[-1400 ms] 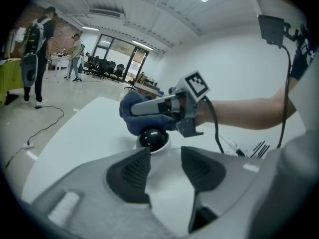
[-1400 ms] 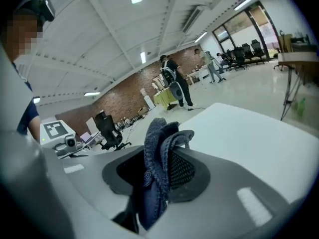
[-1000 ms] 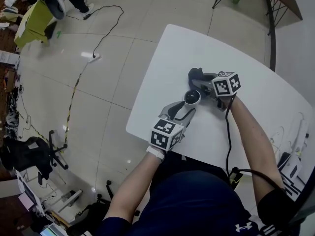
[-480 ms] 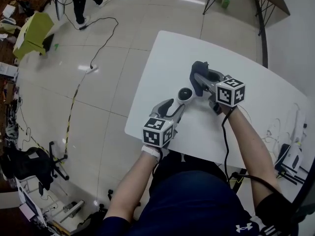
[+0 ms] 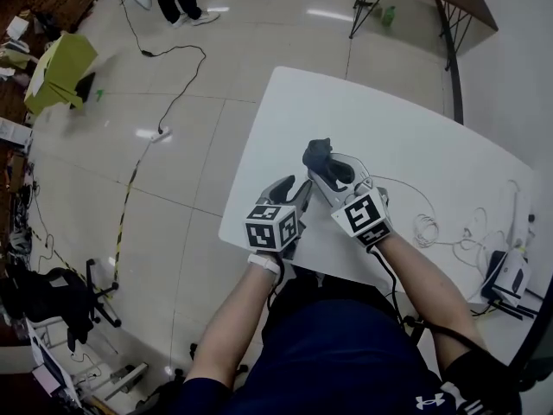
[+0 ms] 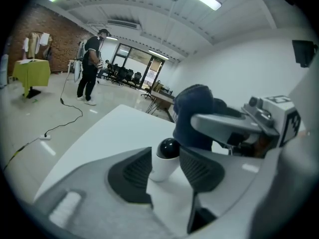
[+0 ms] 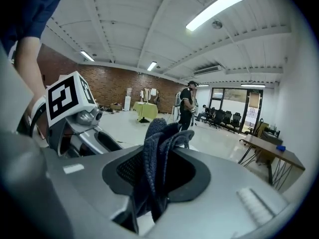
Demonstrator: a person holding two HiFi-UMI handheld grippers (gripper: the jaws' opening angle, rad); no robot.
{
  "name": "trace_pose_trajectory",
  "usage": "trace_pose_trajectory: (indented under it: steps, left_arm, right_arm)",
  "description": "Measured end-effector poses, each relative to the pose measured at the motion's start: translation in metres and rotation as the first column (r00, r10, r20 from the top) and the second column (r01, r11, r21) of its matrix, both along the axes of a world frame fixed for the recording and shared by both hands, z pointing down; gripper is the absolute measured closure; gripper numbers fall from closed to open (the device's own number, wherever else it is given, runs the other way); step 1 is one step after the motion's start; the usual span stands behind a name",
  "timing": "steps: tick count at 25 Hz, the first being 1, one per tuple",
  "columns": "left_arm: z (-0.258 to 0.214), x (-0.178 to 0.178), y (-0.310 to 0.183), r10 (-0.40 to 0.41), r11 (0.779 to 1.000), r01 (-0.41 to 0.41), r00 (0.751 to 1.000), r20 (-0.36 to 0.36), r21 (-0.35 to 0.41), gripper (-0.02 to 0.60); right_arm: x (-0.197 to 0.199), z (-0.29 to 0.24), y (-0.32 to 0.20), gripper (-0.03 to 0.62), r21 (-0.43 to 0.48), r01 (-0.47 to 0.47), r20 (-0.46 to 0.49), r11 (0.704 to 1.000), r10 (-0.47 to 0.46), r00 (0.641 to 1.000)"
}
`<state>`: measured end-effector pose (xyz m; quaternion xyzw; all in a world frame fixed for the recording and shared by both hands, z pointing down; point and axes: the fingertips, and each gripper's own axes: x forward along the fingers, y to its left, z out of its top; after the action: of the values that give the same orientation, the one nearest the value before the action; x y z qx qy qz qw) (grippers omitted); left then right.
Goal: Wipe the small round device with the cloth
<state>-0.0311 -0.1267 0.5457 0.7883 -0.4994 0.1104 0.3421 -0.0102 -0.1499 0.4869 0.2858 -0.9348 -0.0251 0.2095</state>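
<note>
Left tongs [image 5: 292,193] have just been closing and now pinch the device [image 6: 166,159] upright between their pads, over the bench [image 5: 415,137]. Right tongs [image 7: 157,176] clamp the bunched cloth [image 7: 159,143], which sits just beyond the device at one o'clock in the left gripper view. Wiping looks about to start. Next, I judge, the cloth must be brought onto the black dome while the left grip holds firm.

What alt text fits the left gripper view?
A small white device with a black dome stands on a white table between the jaws of the left tool, which have just been closing on it. Just behind, the right tool holds a dark cloth. A person stands far back.
</note>
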Motion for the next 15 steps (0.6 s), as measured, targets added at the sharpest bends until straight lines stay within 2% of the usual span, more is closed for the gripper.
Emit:
trace_pose_trajectory:
  steps: [5,8,12,15]
  left_arm:
    - [0.003,-0.003,-0.005,-0.015,1.000,0.015,1.000,-0.007,-0.011,0.407]
    - [0.004,-0.005,-0.011,-0.016,1.000,0.016,1.000,-0.008,-0.012,0.407]
    - [0.005,-0.001,-0.018,0.008,1.000,-0.008,1.000,-0.007,-0.014,0.408]
    - [0.006,0.004,-0.021,0.042,0.999,-0.042,0.999,-0.004,-0.020,0.407]
  right_arm:
    - [0.014,0.006,-0.001,0.474,-0.019,-0.073,0.046,0.997,0.073,0.996]
    - [0.028,0.009,0.000,0.474,-0.089,-0.162,0.109,0.983,0.171,0.979]
    - [0.053,0.027,0.006,0.474,-0.227,-0.260,0.169,0.938,0.301,0.939]
    - [0.066,0.056,0.012,0.474,-0.375,-0.268,0.192,0.887,0.357,0.914]
